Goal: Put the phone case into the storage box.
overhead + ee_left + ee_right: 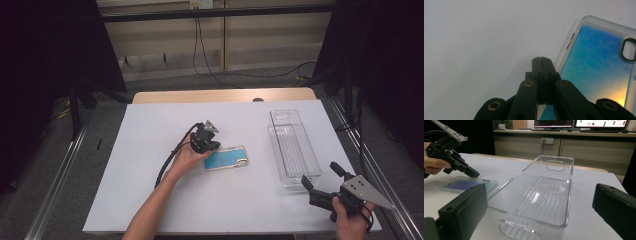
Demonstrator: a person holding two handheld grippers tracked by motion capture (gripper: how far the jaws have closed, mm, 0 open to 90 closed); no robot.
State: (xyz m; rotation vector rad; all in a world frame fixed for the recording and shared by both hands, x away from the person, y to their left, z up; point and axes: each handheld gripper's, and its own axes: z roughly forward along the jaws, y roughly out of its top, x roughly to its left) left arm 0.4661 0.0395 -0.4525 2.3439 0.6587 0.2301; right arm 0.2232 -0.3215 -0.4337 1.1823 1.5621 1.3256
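Your left claw (542, 59) is clenched with its jaws pressed together, its tip at the left edge of the blue phone case (226, 158) lying mid-desk. Your right claw (322, 181) gapes wide beside the clear tray (293, 146). White desk (150, 190); grey floor, dark curtains.

I read the phone case (226, 158) as blue fading to yellow, clear rim; tray (293, 148) transparent, ribbed floor; table (150, 200) white; both grippers black.

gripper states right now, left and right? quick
Left gripper: closed, jaws pressed together with nothing between them, tip at the edge of the blue phone case.
Right gripper: open, holding nothing, facing the clear tray.
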